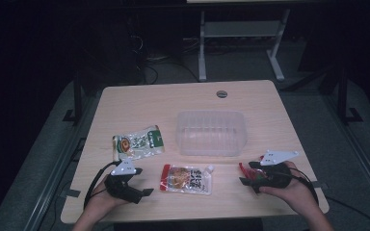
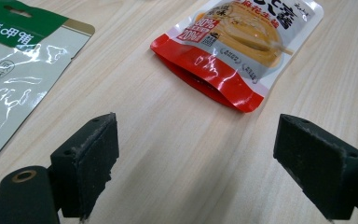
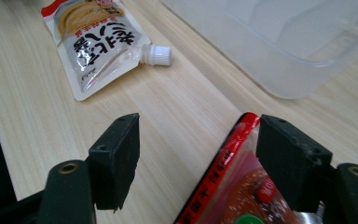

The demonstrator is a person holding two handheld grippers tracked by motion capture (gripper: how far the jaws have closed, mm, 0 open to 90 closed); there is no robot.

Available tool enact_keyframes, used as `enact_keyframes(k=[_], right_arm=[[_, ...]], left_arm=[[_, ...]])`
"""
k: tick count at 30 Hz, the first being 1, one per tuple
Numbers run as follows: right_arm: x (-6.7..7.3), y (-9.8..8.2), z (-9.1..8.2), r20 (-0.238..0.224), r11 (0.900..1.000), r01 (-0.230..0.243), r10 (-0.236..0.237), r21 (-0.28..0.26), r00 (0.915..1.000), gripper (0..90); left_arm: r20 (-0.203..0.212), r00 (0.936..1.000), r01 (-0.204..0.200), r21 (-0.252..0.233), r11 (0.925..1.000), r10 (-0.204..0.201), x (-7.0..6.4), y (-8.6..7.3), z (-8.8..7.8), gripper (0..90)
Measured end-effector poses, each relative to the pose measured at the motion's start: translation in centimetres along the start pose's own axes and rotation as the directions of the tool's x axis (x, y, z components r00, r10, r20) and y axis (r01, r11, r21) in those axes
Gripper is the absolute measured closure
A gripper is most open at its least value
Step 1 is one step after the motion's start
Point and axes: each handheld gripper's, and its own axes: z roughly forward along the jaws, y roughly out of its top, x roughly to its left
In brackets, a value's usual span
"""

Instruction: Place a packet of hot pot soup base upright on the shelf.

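Pale wood tabletop (image 1: 139, 202) under a dim room, and both claws sit low at the near edge; the left gripper (image 1: 134, 190) rests in the person's left hand (image 1: 99, 202), jaws spread wide with bare wood between the pads and nothing held; just ahead of that claw, off toward its right pad, lies the spouted pouch (image 2: 237, 51), red bottom edge nearest the jaws and apart from them; to the left of the same claw, the green-topped packet (image 2: 14, 70) lies flat, glossy and well clear of the pad; over on the other side, the right gripper (image 1: 253, 175) sits in the right hand (image 1: 294, 192), jaws standing wide; a red-edged packet (image 3: 228, 186) lies slantwise between them, its red edge running up beside the right pad, a clear gap left to the other pad; whether that pad actually presses the packet I cannot tell, and nothing is clamped; beyond that claw to its left, the spouted pouch shows again, white cap (image 3: 157, 54) pointing across the wood; farther ahead, to the claw's right, the clear plastic container (image 3: 279, 51) stands on the table, its near wall well apart from the jaws.
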Motion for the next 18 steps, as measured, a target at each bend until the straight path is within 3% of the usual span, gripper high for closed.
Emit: enact_keyframes(k=[6,12,15,17,18], right_arm=[[-0.6,-0.3,-0.5,0.017,1.0,-0.021,0.021,-0.011,0.9996,29.2],[-2.2,-1.0,-1.4,0.047,0.999,-0.047,0.048,-0.014,0.9978,32.2],[-3.0,-1.2,-2.1,0.071,0.997,-0.072,0.073,-0.011,0.9948,39.8],[-3.9,-1.3,-2.8,0.088,0.995,-0.097,0.097,-0.004,0.9914,51.6],[-3.9,-1.3,-2.8,0.088,0.995,-0.097,0.097,-0.004,0.9914,51.6]], left_arm=[[0.0,1.0,0.005,-0.004,1.0,-0.005,0.2,0.0,-0.3,13.5],[0.0,0.9998,0.018,-0.02,0.9996,-0.018,0.3,0.4,-0.3,13.5],[0.003,1.0,0.002,-0.02,0.9998,-0.002,0.3,0.5,-0.3,13.5],[0.006,1.0,0.003,-0.023,0.9997,-0.003,0.3,0.6,-0.2,13.5],[0.004,1.0,0.005,-0.024,0.9997,-0.005,0.3,0.6,-0.2,13.5]])
